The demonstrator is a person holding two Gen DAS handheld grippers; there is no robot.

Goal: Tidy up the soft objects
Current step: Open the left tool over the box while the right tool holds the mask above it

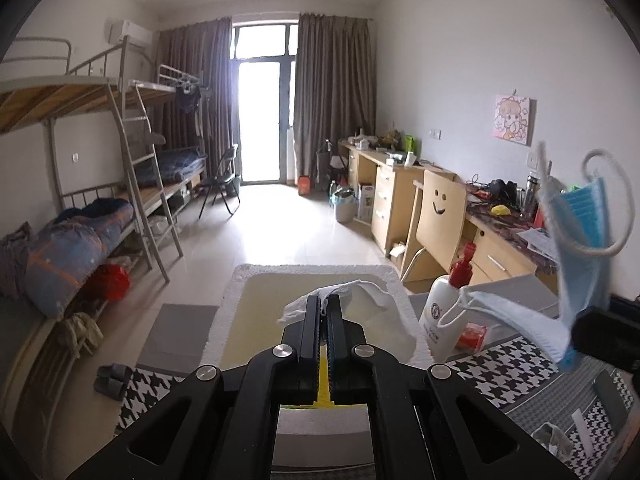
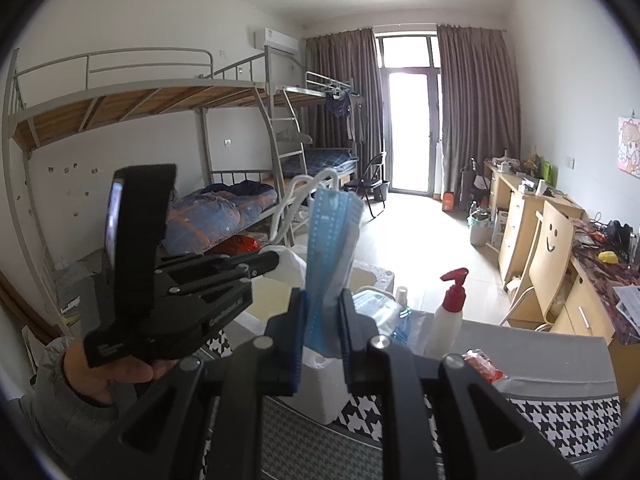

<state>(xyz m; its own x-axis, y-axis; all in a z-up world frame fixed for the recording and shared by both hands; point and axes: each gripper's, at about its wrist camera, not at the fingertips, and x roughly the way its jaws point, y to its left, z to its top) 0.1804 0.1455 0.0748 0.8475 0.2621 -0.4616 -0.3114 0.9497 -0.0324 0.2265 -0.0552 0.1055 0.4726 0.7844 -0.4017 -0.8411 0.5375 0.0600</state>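
My left gripper point(image 1: 323, 300) is shut on a white cloth point(image 1: 360, 300) and holds it over a white foam box point(image 1: 248, 280) with a yellowish inside. It also shows in the right wrist view point(image 2: 276, 258), still pinching the white cloth point(image 2: 290, 262). My right gripper point(image 2: 323, 304) is shut on blue face masks point(image 2: 332, 232) and holds them upright, ear loops hanging. The same face masks point(image 1: 576, 240) hang at the right of the left wrist view.
A white pump bottle with a red top point(image 1: 444, 312) point(image 2: 446, 316) stands on the houndstooth-covered surface point(image 1: 500, 372), next to a red packet point(image 2: 482, 364) and a blue bottle point(image 2: 402, 320). Bunk beds point(image 1: 100, 184) line the left wall, desks and a chair point(image 1: 440, 216) the right.
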